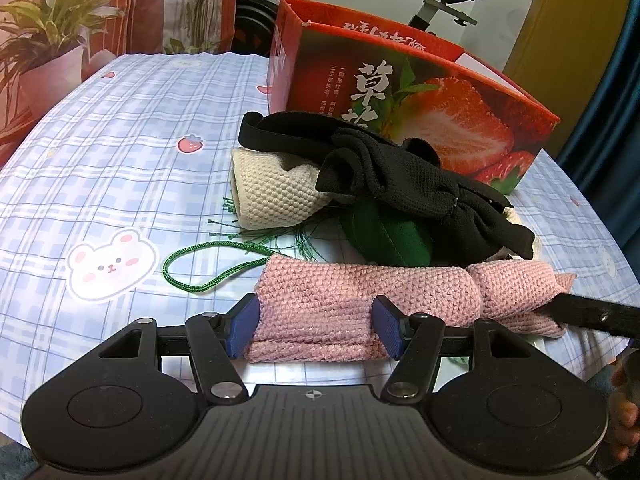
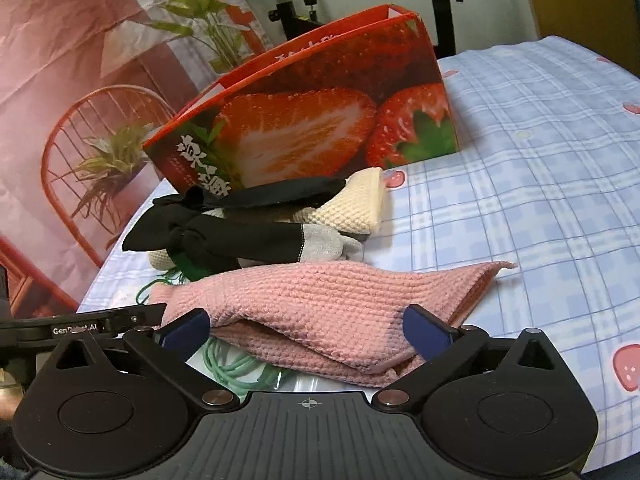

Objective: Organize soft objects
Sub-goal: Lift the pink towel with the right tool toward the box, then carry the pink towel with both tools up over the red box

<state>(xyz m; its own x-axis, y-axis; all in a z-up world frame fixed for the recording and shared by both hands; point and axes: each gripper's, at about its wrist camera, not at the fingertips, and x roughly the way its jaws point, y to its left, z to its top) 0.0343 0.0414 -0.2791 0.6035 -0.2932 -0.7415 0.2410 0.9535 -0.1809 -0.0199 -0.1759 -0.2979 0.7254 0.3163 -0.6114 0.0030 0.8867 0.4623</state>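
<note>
Pink cloth (image 1: 360,304), a knitted piece, lies on the table (image 1: 120,152) in front of the strawberry box (image 1: 420,92), its long axis running across the box's front. Left gripper (image 1: 316,324) pinches one end of it, both blue pads pressed into the knit. Right gripper (image 2: 308,332) stands spread wide around the other end, its pads clear of the fabric. Between cloth and box lies a heap: black fabric (image 1: 400,176) draped over a cream knit (image 1: 276,192), with green cord (image 1: 200,268) beside it.
</note>
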